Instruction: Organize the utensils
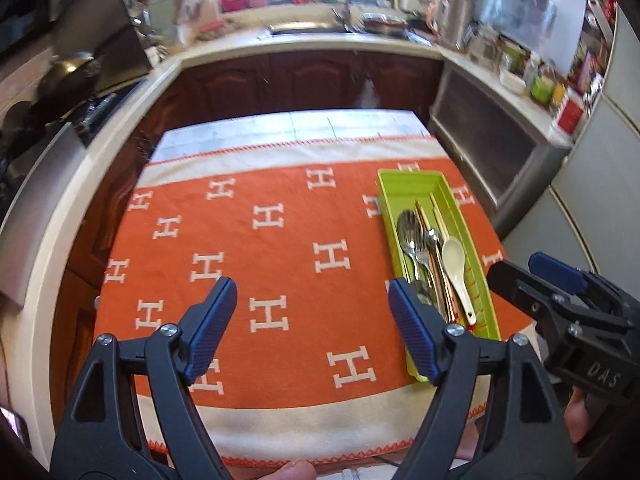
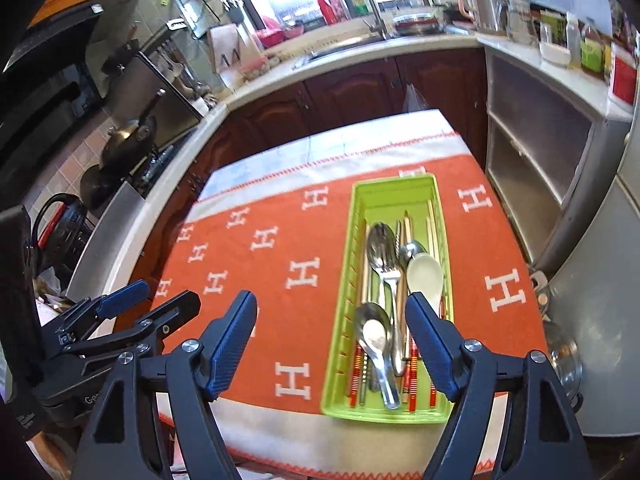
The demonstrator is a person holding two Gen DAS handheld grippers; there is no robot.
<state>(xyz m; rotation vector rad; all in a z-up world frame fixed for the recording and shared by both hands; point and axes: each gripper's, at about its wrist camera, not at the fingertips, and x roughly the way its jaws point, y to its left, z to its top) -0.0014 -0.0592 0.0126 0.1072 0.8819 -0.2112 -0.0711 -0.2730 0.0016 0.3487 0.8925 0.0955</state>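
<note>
A lime green utensil tray (image 1: 386, 188) (image 2: 340, 360) lies on the right side of an orange cloth with white H letters (image 1: 280, 260) (image 2: 280, 280). In it lie metal spoons (image 2: 380, 244), a white ceramic spoon (image 1: 454, 256) (image 2: 424, 272), a fork and several chopsticks (image 2: 430, 224). My left gripper (image 1: 312, 332) is open and empty above the cloth, left of the tray. My right gripper (image 2: 332, 344) is open and empty above the tray's near end; it also shows in the left wrist view (image 1: 536, 276). The left gripper shows at the left of the right wrist view (image 2: 156, 300).
The table stands in a kitchen. A counter with a sink (image 2: 344, 44) runs behind it, a stove with pans (image 2: 128, 136) on the left, and a grey cabinet (image 2: 540, 140) and a fridge (image 2: 600, 280) on the right. A metal pot lid (image 2: 564, 356) sits low right.
</note>
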